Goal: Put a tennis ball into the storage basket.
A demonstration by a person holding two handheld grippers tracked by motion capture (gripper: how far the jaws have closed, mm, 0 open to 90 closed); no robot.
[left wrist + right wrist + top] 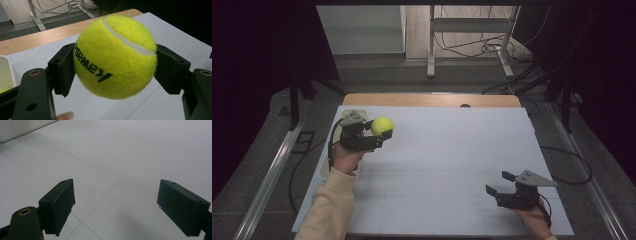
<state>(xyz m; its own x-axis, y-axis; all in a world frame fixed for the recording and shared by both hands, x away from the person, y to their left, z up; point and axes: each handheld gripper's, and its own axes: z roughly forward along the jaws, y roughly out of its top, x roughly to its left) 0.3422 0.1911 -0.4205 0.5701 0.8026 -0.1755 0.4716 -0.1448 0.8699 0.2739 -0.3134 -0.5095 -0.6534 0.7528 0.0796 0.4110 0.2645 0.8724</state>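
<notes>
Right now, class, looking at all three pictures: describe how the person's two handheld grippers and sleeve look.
The left gripper and right gripper are both matt black, each with two blocky rectangular jaws on arms fixed with brass-coloured rivets. Each carries a grey three-cornered plate on top. A black cable trails from the left one. The left forearm wears a pale cream, ribbed-cuff sleeve.

Grey floor [377, 75], white desk legs [431, 45], tangled cables [472, 47], dark surroundings.

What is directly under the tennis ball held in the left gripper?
Under the tennis ball, clamped between the left gripper fingers, lies bare white table surface with thin seam lines. The ball is off the surface. The patch straight beneath it is partly covered by the ball itself.
</notes>
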